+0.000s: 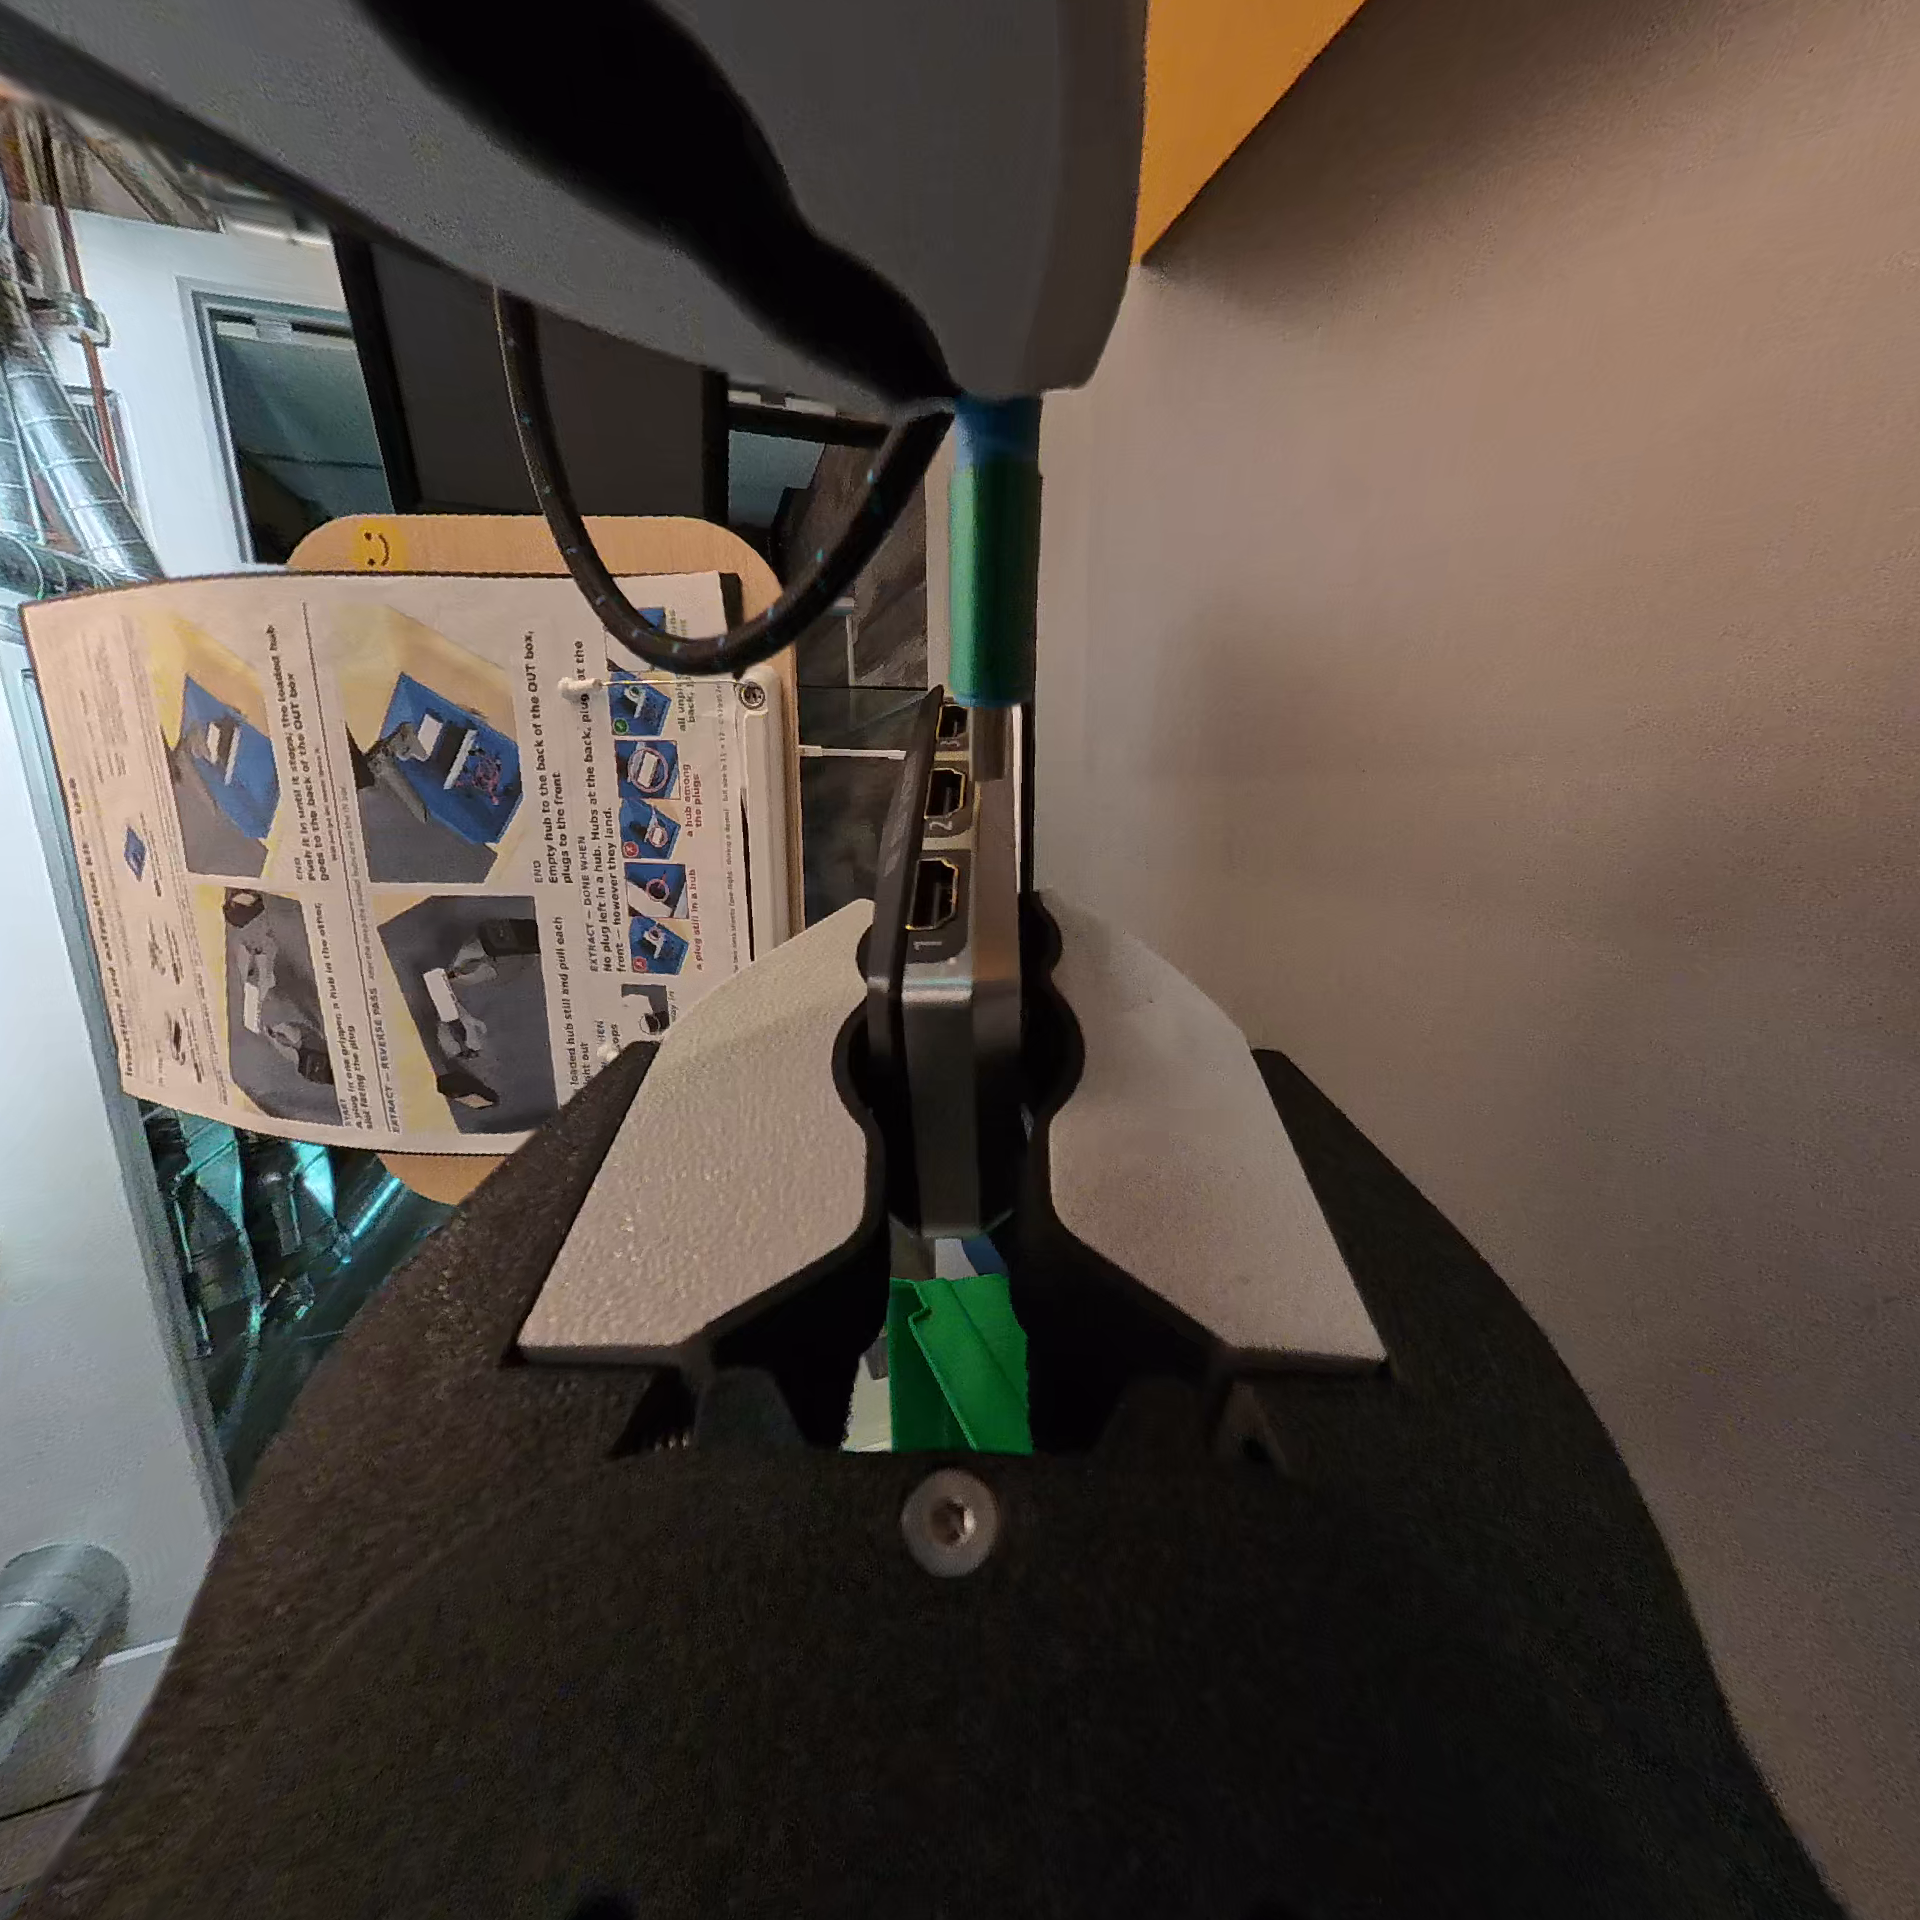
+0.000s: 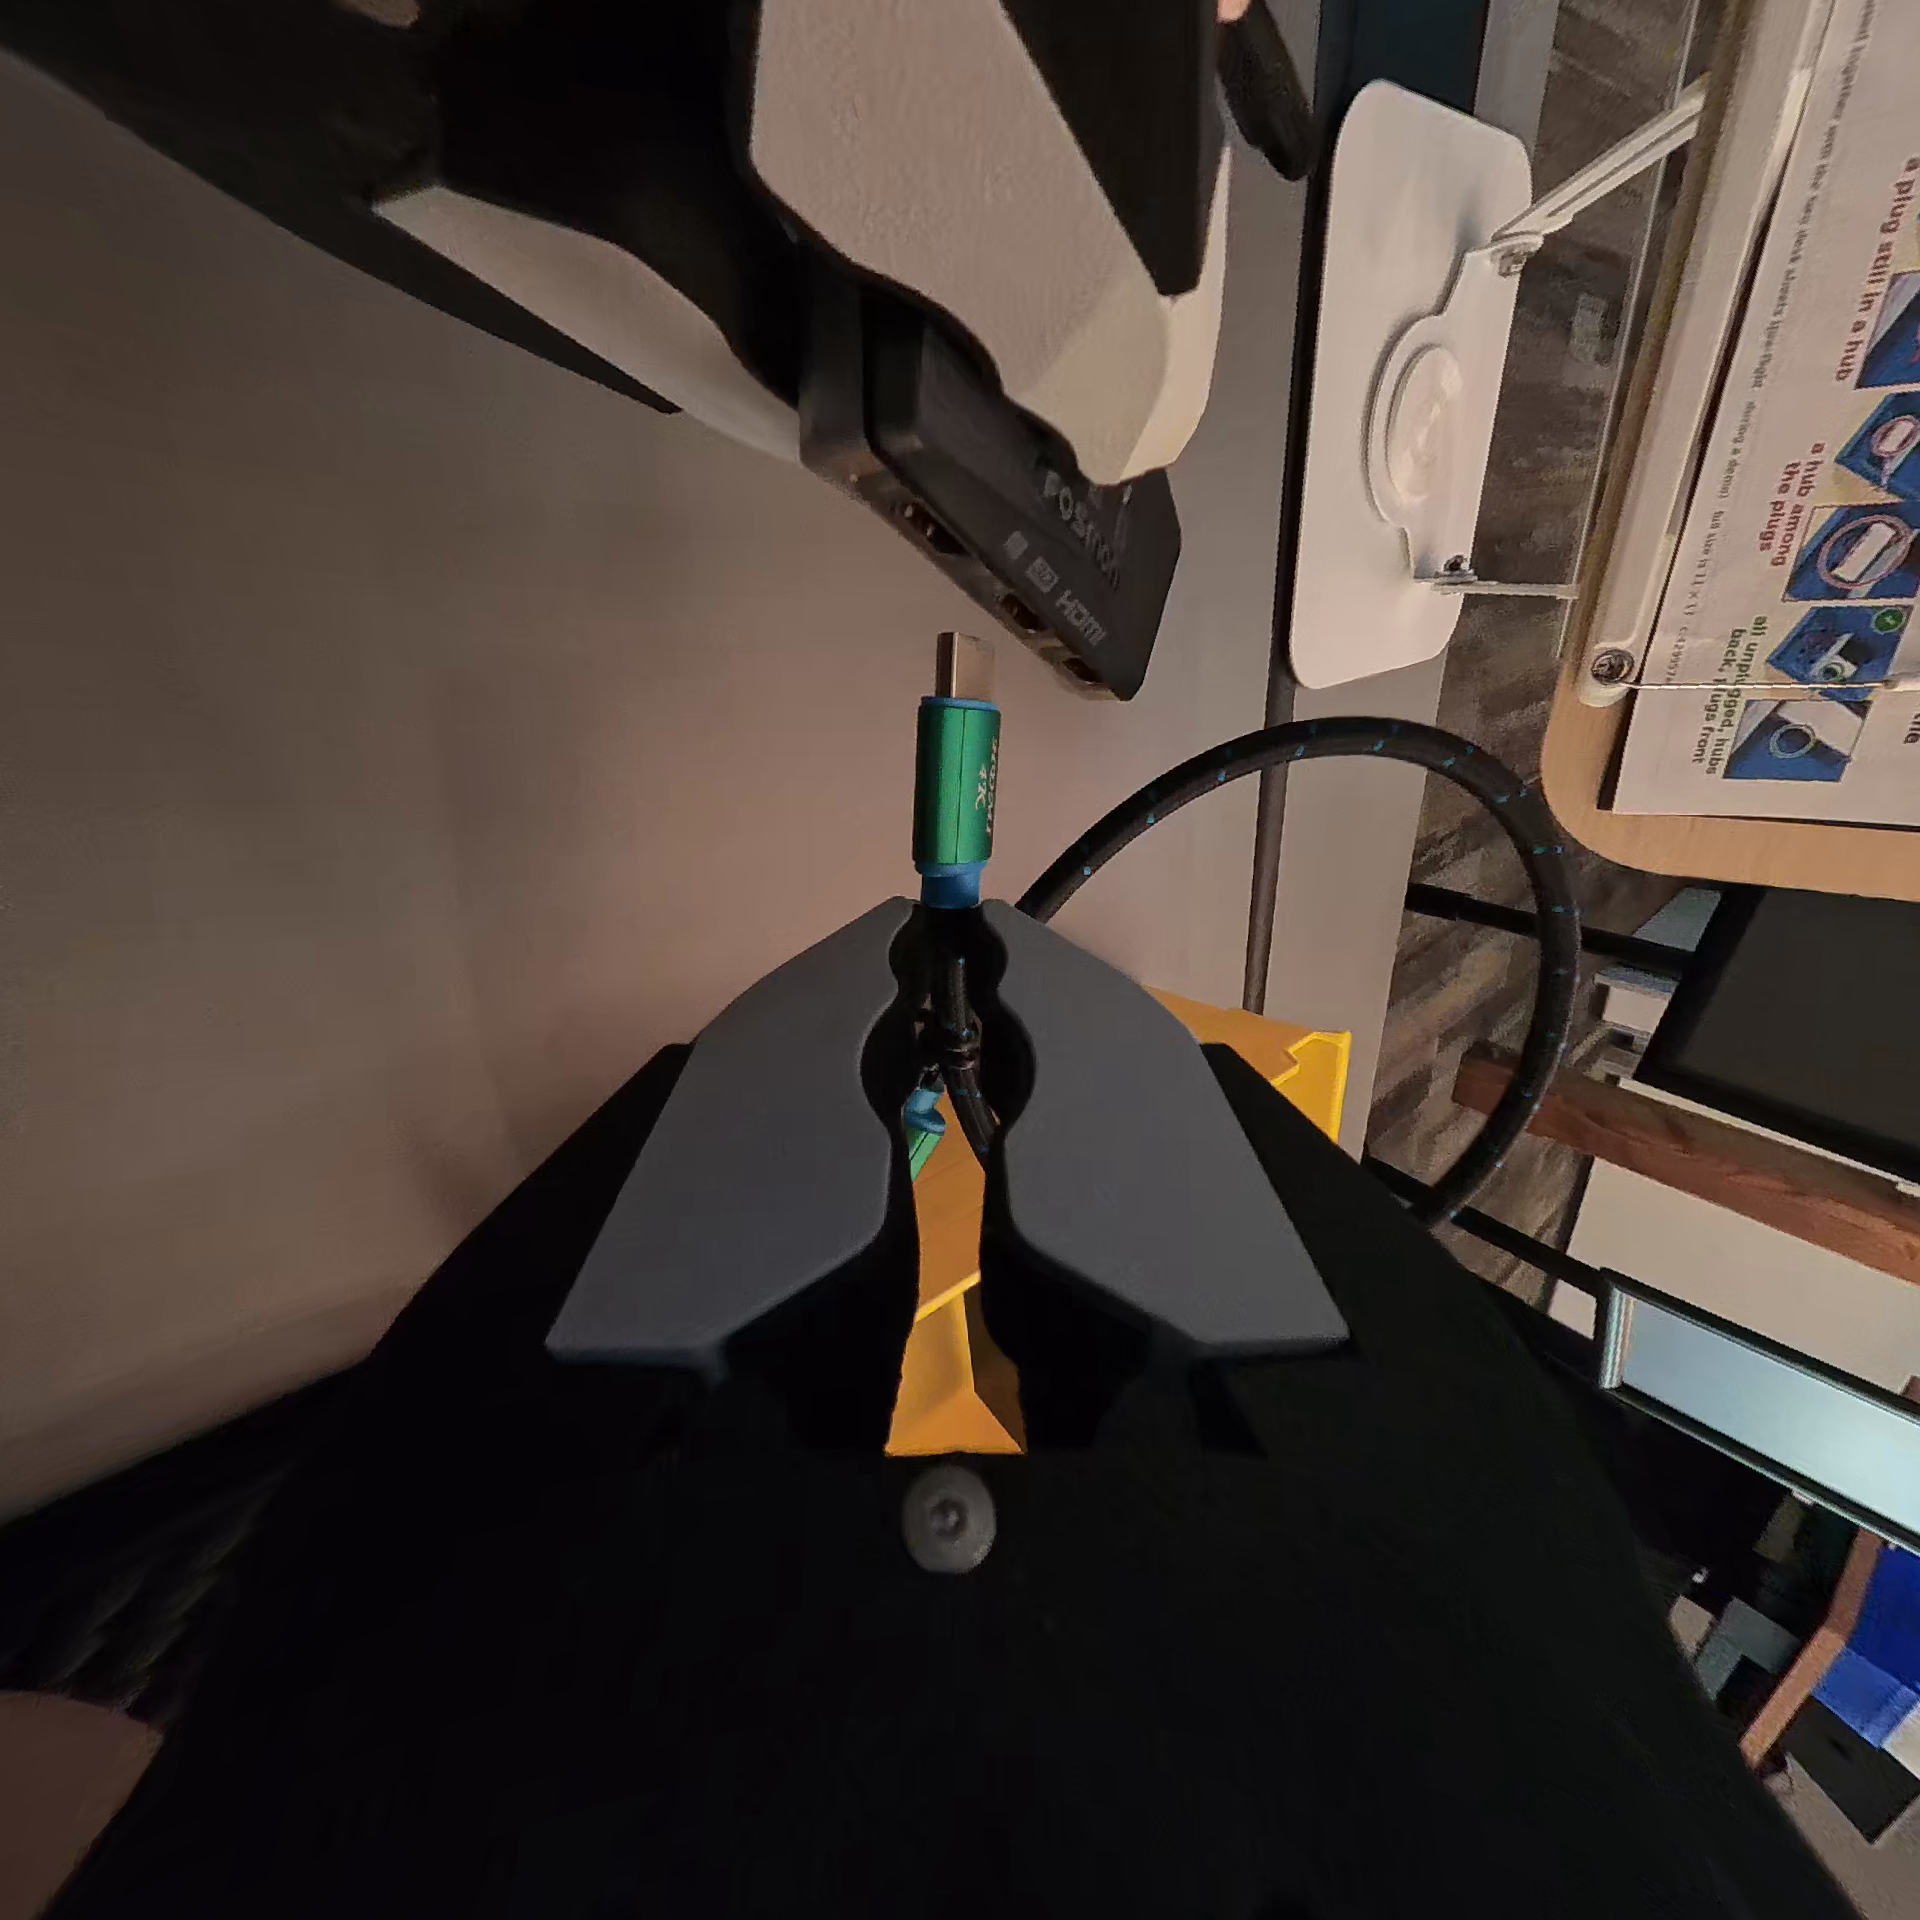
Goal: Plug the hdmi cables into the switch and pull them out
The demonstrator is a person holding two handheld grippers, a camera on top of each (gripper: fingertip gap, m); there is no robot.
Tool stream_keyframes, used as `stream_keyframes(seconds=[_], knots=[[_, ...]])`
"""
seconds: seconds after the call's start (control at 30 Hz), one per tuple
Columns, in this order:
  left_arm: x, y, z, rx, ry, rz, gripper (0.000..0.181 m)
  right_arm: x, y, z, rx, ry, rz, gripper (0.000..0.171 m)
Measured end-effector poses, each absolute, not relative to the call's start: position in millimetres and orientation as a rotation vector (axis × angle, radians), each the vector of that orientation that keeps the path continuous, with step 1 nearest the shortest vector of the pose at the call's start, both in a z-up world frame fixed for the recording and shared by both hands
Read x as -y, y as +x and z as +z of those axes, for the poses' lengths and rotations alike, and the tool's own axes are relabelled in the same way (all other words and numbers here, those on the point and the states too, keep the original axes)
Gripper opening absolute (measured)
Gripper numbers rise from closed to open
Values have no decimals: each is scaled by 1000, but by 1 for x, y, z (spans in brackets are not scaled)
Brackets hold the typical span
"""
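Left wrist view: left gripper, grainy white pads on rough black fingers, clenched on the switch, a flat black metal box. Its long axis runs toward 12 o'clock, port row facing the camera's right-hand side. HDMI plug, smooth green metal shell with blue collar, hangs down from 12 o'clock; its silver tip is at the farthest port, cannot tell if touching. Braided black cable loops at 11 o'clock. The right gripper, smooth grey fingers, fills the top. Printed instruction sheet on a rounded wooden board at 9 o'clock.

Right wrist view: right gripper clamped on the cable just behind the plug. Plug long axis points to 12 o'clock, silver tip just short of the switch, which lies slanted at 12 to 1 o'clock, held by the left gripper. Cable arcs to 3 o'clock. Yellow plastic bin behind the fingers.
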State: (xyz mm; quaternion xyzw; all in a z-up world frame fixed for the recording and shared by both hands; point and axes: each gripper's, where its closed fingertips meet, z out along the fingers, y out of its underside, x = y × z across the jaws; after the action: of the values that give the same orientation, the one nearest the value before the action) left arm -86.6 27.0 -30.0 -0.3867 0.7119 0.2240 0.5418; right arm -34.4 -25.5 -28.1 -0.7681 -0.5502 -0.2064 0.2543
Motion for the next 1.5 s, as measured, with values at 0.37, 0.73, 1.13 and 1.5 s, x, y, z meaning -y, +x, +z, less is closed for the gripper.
stream_keyframes(seconds=[0.37,0.73,1.13,1.5], knots=[[-23,-84,-37,-1725,-915,590,23,22,-30,-31,1487,-2098,-624,8],[-24,-86,-46,-1739,-959,666,22,18,-31,-38,1500,-2113,-703,8],[-28,-89,-38,-1681,-1030,597,22,16,-41,-26,1434,-2077,-618,7],[-30,-90,-37,-1691,-995,595,23,12,-43,-27,1406,-2064,-445,8]])
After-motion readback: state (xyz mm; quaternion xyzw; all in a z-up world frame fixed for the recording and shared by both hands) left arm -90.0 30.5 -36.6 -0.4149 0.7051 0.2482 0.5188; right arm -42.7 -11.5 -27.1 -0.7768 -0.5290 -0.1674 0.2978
